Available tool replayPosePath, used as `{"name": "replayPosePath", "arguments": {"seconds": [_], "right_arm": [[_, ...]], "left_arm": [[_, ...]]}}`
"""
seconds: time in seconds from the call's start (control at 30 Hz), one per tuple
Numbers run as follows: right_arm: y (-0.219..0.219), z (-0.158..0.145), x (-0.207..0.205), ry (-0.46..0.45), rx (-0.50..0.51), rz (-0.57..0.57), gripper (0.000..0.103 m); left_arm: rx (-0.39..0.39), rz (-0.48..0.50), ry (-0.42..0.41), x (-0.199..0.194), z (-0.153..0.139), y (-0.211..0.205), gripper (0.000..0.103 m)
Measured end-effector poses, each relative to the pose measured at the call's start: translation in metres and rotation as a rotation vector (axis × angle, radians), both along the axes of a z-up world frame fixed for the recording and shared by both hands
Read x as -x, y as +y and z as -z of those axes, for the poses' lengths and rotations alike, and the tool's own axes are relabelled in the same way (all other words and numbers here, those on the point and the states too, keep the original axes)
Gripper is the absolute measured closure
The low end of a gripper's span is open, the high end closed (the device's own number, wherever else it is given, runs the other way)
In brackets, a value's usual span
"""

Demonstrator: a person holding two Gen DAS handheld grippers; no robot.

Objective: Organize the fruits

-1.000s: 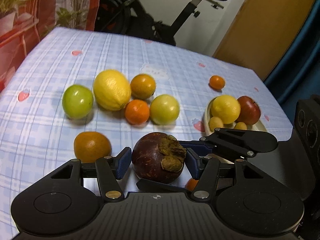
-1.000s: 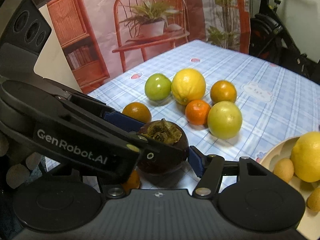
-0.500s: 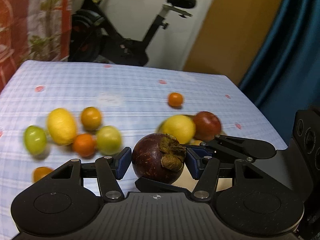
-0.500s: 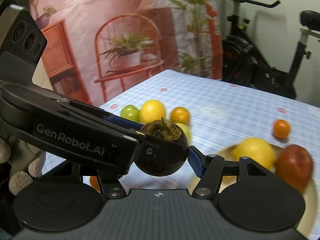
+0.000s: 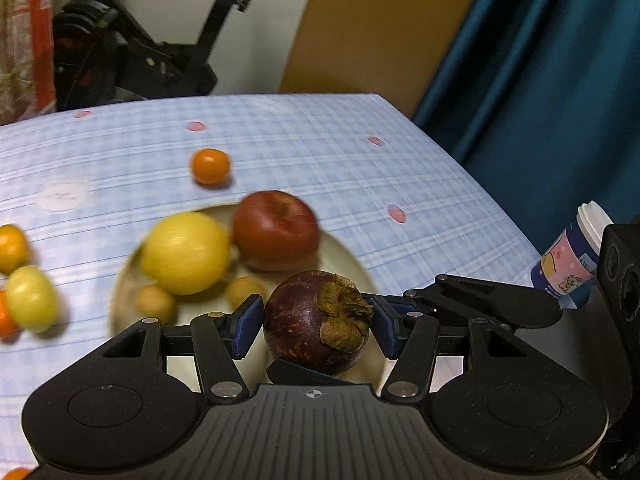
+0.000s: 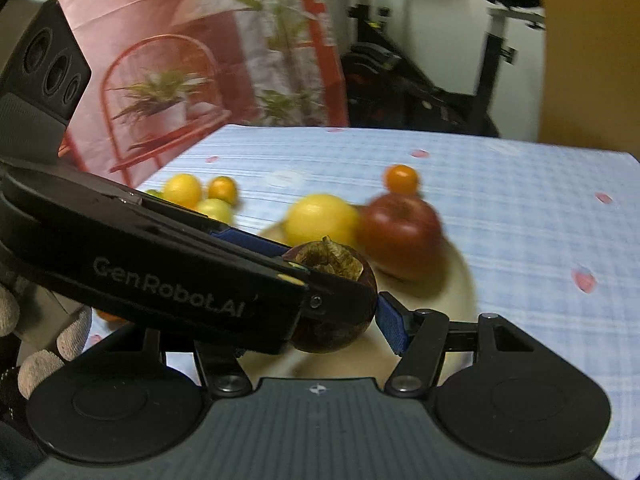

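A dark purple mangosteen (image 5: 316, 322) is held above the near rim of a cream plate (image 5: 344, 252). My left gripper (image 5: 314, 326) and my right gripper (image 6: 332, 312) are both shut on it, crossed over each other; the mangosteen (image 6: 332, 280) shows between the right pads too. The plate holds a yellow lemon (image 5: 186, 252), a red apple (image 5: 276, 230) and two small tan fruits (image 5: 246, 290). In the right wrist view the lemon (image 6: 320, 220) and apple (image 6: 400, 230) sit just beyond the mangosteen.
A small orange (image 5: 211, 166) lies beyond the plate. A yellow-green fruit (image 5: 30, 298) and more oranges (image 5: 10, 248) lie at the left. A lidded paper cup (image 5: 572, 252) stands at the table's right edge. An exercise bike (image 6: 420, 80) stands behind the table.
Both grippers have carried the mangosteen rightward from beside the loose fruit cluster to over the plate. The plate's fruits now lie directly ahead and closer.
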State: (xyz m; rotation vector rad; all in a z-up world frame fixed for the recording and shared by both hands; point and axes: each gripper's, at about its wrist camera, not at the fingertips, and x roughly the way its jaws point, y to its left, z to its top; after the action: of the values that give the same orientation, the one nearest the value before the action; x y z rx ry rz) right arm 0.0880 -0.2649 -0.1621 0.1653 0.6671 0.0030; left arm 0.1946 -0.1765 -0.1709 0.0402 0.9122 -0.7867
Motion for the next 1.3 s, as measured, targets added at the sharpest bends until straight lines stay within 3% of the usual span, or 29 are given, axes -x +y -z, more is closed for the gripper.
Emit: {"name": "replayPosePath", "arguments": {"seconds": [0.23,0.53,1.0,1.3], "right_arm": [[-0.022,0.006,0.008,0.024,0.003,0.07,0.039],[-0.028,0.012,0.0,0.043,0.038,0.076,0.04],[-0.022,0.018,-0.011,0.049,0.077,0.085,0.04],[-0.016,0.01,-0.003,0.007,0.102,0.105,0.033]], "left_arm": [[-0.015,0.013,0.031,-0.009,0.012,-0.026,0.043],[-0.02,0.001,0.051,-0.016,0.015,-0.03,0.043],[-0.039,-0.013,0.003,-0.011,0.008,-0.023,0.042],[-0.025,-0.052,-0.031,-0.002,-0.004,-0.008,0.042]]}}
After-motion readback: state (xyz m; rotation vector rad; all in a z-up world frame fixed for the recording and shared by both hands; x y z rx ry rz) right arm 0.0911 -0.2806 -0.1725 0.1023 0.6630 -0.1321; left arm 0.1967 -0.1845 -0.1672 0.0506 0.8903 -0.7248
